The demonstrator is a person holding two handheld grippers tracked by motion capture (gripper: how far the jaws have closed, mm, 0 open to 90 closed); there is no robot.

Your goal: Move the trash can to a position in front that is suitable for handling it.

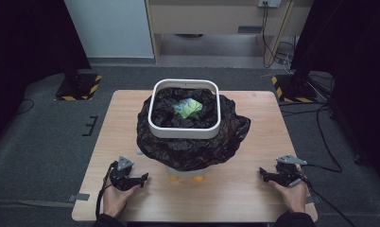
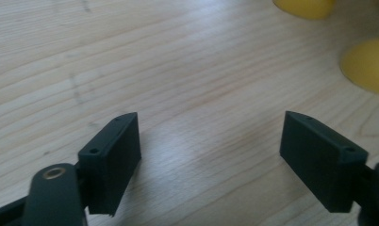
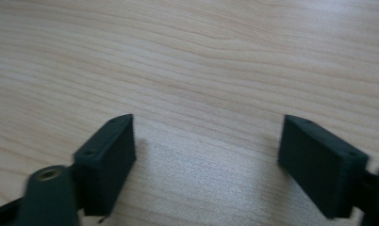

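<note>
While both hands rest on the near edge of the table [image 1: 131, 101], I see the white bin [image 1: 184, 109] with its black bag [image 1: 193, 146] standing mid-table, well ahead of and between my two grippers. My left gripper [image 1: 143, 178] has its fingers [image 2: 113, 160] spread over bare wood, with yellow feet [image 2: 366, 63] of the bin just ahead to one side. My right gripper [image 1: 263, 173] has its fingers [image 3: 107, 160] spread too, nothing between them. Something green [image 1: 188, 108] lies inside the bag.

blk bag [image 1: 193, 142], wht bin [image 1: 184, 131], grn wad [image 1: 188, 109]
</note>
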